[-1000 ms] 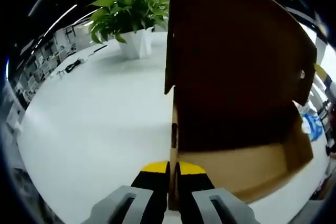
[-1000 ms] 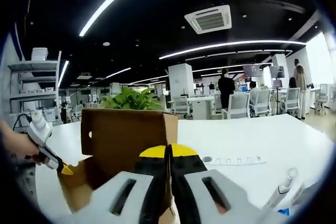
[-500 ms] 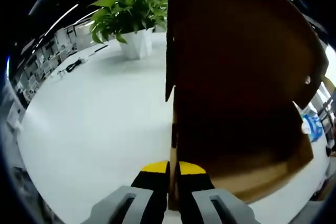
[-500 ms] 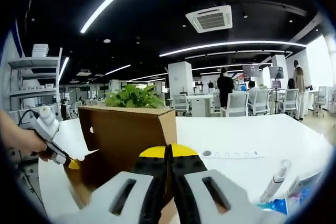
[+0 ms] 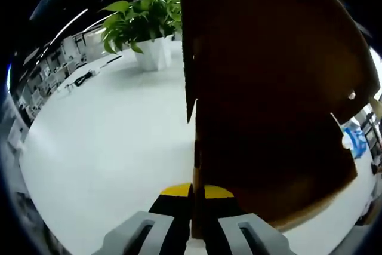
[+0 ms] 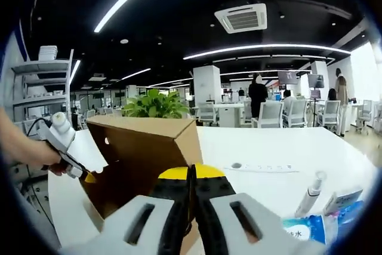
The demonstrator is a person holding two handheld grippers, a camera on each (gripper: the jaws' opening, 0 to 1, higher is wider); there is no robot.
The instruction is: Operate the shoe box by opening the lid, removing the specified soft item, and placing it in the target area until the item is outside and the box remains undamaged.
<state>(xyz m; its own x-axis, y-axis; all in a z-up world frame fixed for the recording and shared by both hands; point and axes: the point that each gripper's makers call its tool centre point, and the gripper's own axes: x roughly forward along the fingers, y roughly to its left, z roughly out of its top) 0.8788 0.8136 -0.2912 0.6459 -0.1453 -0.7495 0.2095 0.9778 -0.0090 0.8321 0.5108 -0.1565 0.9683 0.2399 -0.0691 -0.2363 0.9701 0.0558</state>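
Left gripper view: the shoe box [image 5: 268,106] fills the field from 12 to 4 o'clock as a dark brown cardboard panel seen almost edge-on, its thin edge running down to 6 o'clock, where the left gripper [image 5: 197,192] has its jaws closed narrow on that edge. The grip on the rim looks meant to swing or steady the lid while the other hand works the far side. In the right gripper view the same box sits on the white table [image 6: 286,147] at about 8 o'clock from centre, one corner toward the camera, and the right gripper [image 6: 192,174] is likewise pinched nearly together on the cardboard at 6 o'clock. The left gripper appears there at 9 o'clock, held in a hand [image 6: 42,156], its yellow tip on the box's far side, so the box is held from two opposite edges. Whether the lid is fully open I cannot tell, and no soft item is visible, so removal looks not yet begun. Farther out, a potted plant [image 5: 143,22] stands at 11 o'clock, and a marker [image 6: 310,192] and blue-printed packets [image 6: 310,228] lie at 4 o'clock.
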